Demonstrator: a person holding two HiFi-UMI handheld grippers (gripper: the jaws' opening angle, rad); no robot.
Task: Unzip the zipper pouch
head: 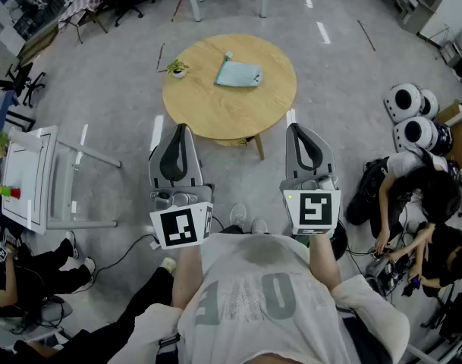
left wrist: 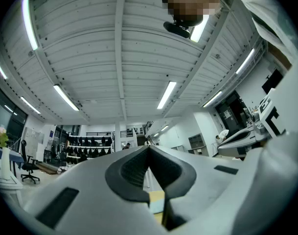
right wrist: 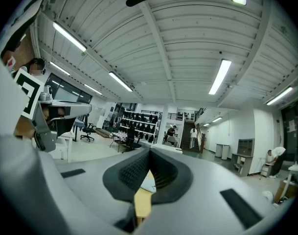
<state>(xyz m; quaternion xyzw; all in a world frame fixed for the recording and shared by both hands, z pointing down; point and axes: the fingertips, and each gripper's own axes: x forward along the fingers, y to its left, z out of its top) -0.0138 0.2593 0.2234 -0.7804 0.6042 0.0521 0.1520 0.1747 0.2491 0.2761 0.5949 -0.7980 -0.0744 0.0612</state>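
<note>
- On the round table (head: 215,108), the pale-blue zipper pouch (head: 239,74) lies flat, a small plant pot (head: 177,70) near it.
- My left gripper (head: 180,130) and right gripper (head: 298,129): jaws together, holding nothing.

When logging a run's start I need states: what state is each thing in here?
Left gripper: jaws shut, empty, held up, touching nothing.
Right gripper: jaws shut, empty, held up, touching nothing.
Pouch: lying flat on the table, untouched; zipper too small to judge.
Table: upright, bearing the pouch.
</note>
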